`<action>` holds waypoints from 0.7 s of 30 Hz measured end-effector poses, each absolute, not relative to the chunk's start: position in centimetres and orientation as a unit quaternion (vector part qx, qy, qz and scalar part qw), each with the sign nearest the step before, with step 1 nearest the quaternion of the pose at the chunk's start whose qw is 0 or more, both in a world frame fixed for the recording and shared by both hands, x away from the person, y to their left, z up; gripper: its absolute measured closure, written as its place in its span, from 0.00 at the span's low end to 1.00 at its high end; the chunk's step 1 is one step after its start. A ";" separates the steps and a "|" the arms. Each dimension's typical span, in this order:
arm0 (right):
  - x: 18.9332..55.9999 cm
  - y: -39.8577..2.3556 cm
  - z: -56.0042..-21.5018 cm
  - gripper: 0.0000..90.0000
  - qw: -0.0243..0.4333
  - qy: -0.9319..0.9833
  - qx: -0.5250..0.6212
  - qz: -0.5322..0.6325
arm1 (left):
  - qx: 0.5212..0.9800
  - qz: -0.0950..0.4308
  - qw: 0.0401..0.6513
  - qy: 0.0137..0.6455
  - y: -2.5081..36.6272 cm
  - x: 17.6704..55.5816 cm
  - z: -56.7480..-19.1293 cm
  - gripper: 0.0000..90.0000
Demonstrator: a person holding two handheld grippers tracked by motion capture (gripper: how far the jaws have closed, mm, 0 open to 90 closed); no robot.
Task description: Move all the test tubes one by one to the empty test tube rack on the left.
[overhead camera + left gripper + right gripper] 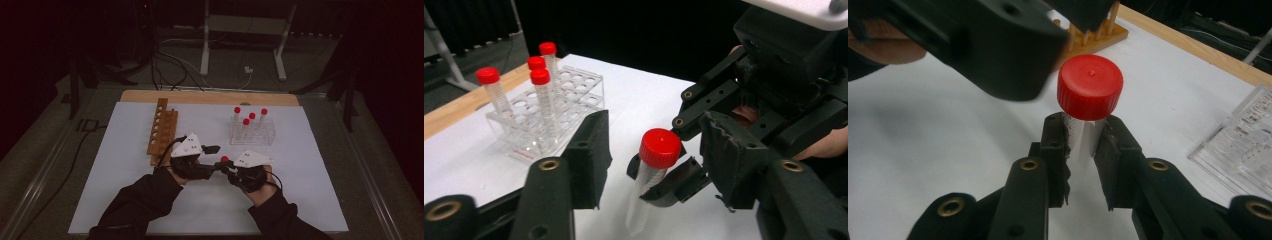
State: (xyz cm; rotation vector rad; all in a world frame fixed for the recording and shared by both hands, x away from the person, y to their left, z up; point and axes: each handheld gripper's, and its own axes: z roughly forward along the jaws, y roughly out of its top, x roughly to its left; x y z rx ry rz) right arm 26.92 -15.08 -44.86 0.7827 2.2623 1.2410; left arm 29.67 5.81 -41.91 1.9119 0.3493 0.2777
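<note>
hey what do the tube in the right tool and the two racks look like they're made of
Tube: seemingly clear plastic, see-through with printed marks; its red cap looks like matte ribbed plastic. Rack holding four tubes: clear glossy plastic, probably acrylic, since the table shows through. Other rack: likely wood, a warm brown.

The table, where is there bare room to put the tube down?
The white mat is bare in front of the wooden rack, and between the clear rack and the mat's right edge. It is crowded in the middle, where the left gripper meets the right gripper holding the red-capped tube.
</note>
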 end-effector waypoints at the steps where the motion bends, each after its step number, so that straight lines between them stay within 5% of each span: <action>1: 26.9 -15.1 -44.9 0.83 0.220 0.818 0.283 0.449 | 0.811 0.120 0.553 0.147 5.6 29.7 -42.0 0.54; 12: 26.9 -15.1 -44.8 0.83 0.221 0.818 0.284 0.449 | 0.827 0.123 0.532 0.135 4.7 30.0 -42.6 0.76; 21: 27.0 -15.1 -44.9 0.83 0.219 0.818 0.288 0.447 | 0.832 0.132 0.524 0.126 4.5 30.0 -42.7 0.79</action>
